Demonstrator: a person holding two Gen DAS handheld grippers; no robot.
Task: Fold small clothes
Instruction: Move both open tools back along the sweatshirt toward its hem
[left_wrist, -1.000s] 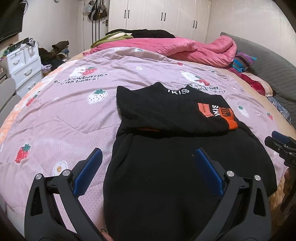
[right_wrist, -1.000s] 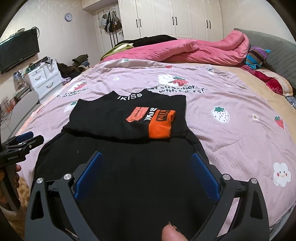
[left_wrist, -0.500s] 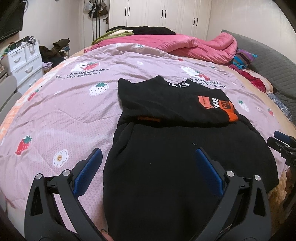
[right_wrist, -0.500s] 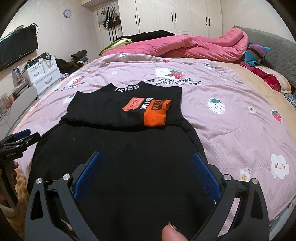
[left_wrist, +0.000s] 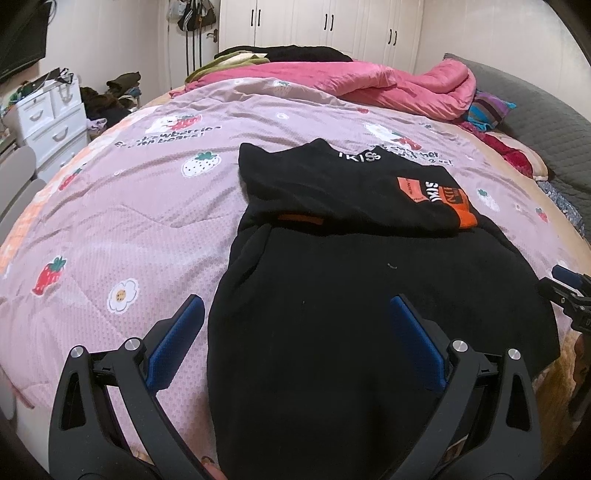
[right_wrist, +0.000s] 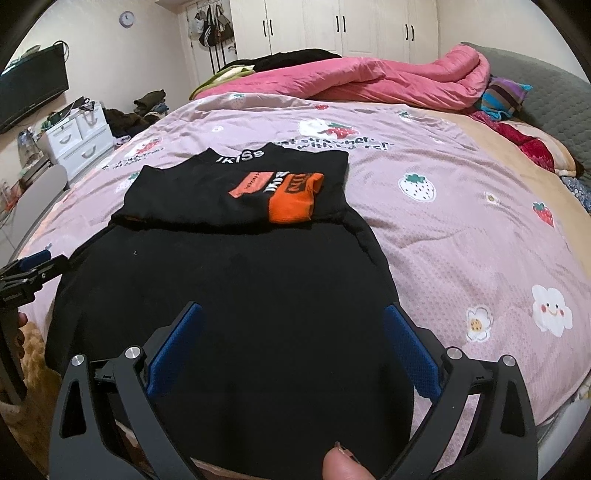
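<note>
Black sweater (left_wrist: 354, 295) flat on bedspread (left_wrist: 122, 229), sleeves folded across chest, both grippers (left_wrist: 295, 314) (right_wrist: 291, 321) spread wide

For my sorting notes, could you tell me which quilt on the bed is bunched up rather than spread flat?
The plain pink quilt at the far end; the strawberry-print quilt lies spread flat.

So the bed (left_wrist: 122, 236) has a lilac quilted cover with strawberries, flowers and clouds printed on it, and a black garment (left_wrist: 369, 295) lies flat on the near side, its top part folded down with an orange patch showing. Beyond the garment, at the far edge, there's a bunched-up pink comforter (left_wrist: 369, 85) with some dark and olive clothes (right_wrist: 258, 66) piled behind it. Right of the garment, a striped pillow (right_wrist: 506, 96) and a red blanket (right_wrist: 532, 147) sit by the grey headboard side.
</note>
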